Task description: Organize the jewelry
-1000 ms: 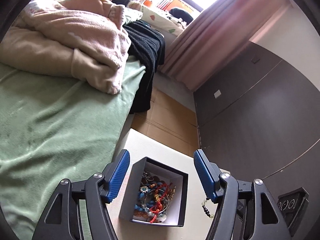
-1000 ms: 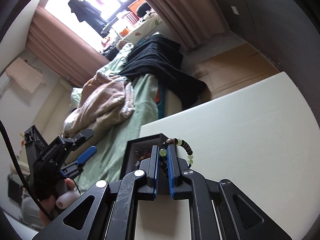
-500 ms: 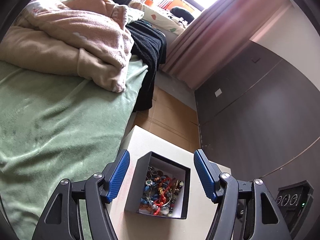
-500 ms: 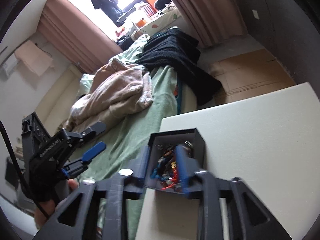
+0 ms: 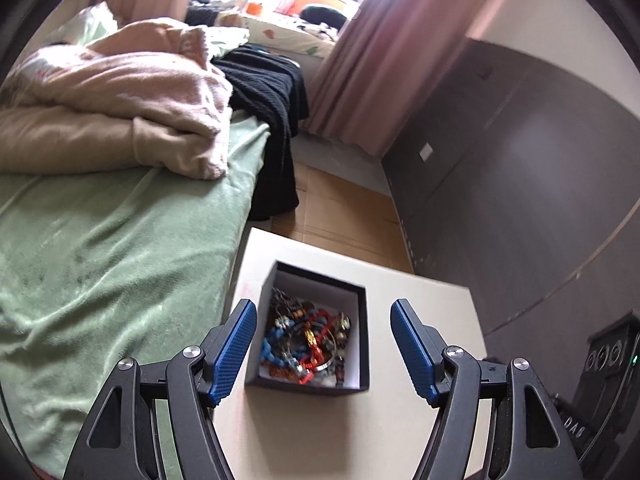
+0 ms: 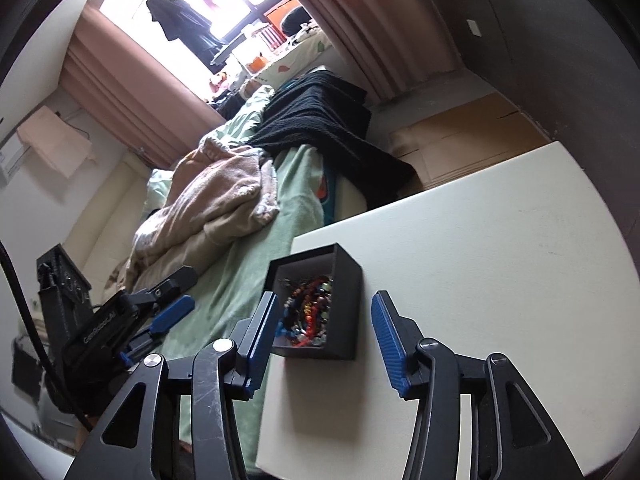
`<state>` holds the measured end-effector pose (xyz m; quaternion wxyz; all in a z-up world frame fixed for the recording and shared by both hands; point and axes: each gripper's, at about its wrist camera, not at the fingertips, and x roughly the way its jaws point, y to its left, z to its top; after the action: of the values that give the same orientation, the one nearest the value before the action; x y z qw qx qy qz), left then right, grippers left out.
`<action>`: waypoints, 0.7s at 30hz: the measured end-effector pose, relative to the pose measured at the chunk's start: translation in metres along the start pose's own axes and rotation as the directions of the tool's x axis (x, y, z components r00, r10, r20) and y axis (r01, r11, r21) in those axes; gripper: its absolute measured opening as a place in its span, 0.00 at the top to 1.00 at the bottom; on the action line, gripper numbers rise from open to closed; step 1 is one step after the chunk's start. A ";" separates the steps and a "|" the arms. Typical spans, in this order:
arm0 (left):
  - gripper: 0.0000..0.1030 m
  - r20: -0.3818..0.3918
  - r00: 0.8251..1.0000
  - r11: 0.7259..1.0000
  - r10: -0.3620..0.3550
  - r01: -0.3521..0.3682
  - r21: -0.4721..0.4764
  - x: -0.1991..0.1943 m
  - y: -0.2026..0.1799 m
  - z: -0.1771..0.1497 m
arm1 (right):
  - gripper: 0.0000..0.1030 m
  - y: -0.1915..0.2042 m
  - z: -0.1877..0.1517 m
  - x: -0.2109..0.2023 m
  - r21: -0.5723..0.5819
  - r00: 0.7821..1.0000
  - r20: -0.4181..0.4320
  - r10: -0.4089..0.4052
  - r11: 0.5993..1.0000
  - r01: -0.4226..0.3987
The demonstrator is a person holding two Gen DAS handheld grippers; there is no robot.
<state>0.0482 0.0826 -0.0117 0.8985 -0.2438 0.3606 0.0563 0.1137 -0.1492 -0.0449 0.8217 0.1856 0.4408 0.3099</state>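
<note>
A black open box [image 5: 360,312] with a white inside stands on the white table [image 5: 420,300]. It holds a heap of beaded jewelry [image 5: 306,340] in red, blue and metal. My left gripper [image 5: 322,346] is open and empty, its blue pads on either side of the box, above it. In the right wrist view the box [image 6: 346,308] sits near the table's left edge with the jewelry [image 6: 308,314] inside. My right gripper [image 6: 324,334] is open and empty just short of the box. The left gripper [image 6: 168,312] also shows there at the left.
A bed with a green sheet [image 5: 100,248], a pink blanket [image 5: 120,92] and a black knit throw [image 5: 272,92] lies left of the table. A dark wall panel [image 5: 520,180] stands to the right. The cardboard-covered floor [image 5: 340,204] lies beyond the table [image 6: 500,260].
My right gripper held a beaded bracelet one second ago; it has opened and is empty now, over the box. Both grippers have drawn back a little from the box.
</note>
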 end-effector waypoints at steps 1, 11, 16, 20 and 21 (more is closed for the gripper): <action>0.32 -0.002 1.000 1.000 0.004 -0.004 0.011 0.000 -0.003 -0.002 | 0.52 -0.001 -0.001 -0.003 -0.001 1.000 -0.001 -0.012 1.000 0.012; 0.12 0.001 0.994 0.979 0.108 -0.107 0.171 -0.009 -0.039 -0.043 | 0.28 -0.013 -0.006 -0.038 -0.048 0.995 0.006 -0.104 0.993 0.104; 0.10 0.027 0.992 0.975 0.127 -0.129 0.178 -0.014 -0.047 -0.061 | 0.07 -0.018 -0.008 -0.059 -0.073 0.985 0.050 -0.164 0.983 0.168; 0.02 0.071 0.990 0.970 0.126 -0.137 0.199 -0.023 -0.059 -0.069 | 0.00 -0.023 -0.011 -0.072 -0.095 0.984 0.053 -0.172 0.980 0.176; 0.01 0.085 0.989 0.970 0.122 -0.137 0.201 -0.026 -0.062 -0.071 | 0.00 -0.024 -0.013 -0.075 -0.100 0.983 0.055 -0.174 0.979 0.179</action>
<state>0.0021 -0.0033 -0.0138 0.9258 -0.1230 0.3471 0.0857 0.0798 -0.2172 -0.0198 0.8645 0.1096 0.4197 0.2540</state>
